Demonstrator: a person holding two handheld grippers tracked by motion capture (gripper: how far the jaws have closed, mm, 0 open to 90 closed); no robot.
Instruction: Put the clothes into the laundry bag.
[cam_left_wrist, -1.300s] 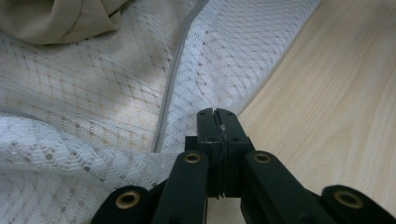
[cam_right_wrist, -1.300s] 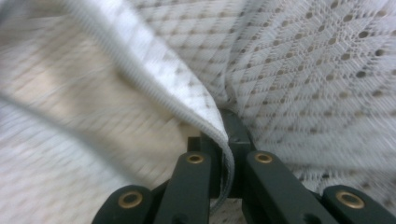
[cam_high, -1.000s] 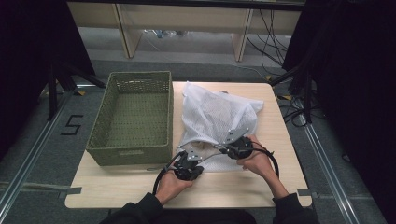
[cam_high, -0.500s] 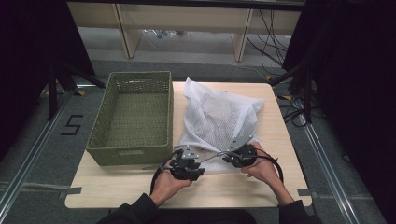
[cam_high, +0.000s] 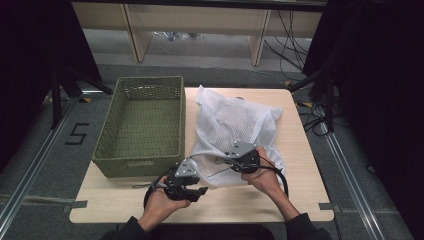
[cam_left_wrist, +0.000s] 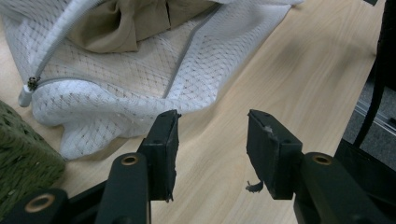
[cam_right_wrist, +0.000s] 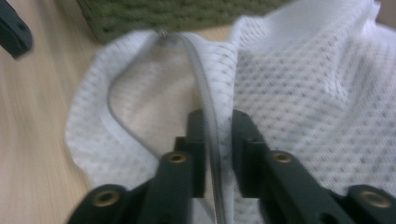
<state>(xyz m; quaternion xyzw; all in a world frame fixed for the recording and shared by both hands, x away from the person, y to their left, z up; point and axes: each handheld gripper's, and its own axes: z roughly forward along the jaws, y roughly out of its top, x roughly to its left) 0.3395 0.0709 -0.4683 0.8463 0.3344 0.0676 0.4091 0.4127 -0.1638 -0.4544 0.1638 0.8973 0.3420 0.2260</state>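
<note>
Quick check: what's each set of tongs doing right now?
Left tongs: open, just been opening, nothing between them.
Right tongs: shut on the mesh laundry bag's zipper edge.

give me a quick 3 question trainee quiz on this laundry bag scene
1. True or false: the left gripper is clamped on the mesh laundry bag.
2. What is the right gripper shut on? A) the basket rim B) the bag's zipper edge C) a cable
3. On which side of the bag, seen from the high view, does the green basket stand?

Key
1. False: its jaws stand apart over bare table, having just been opening, with nothing between them.
2. B: the zipper edge runs between its pads.
3. The left.
</note>
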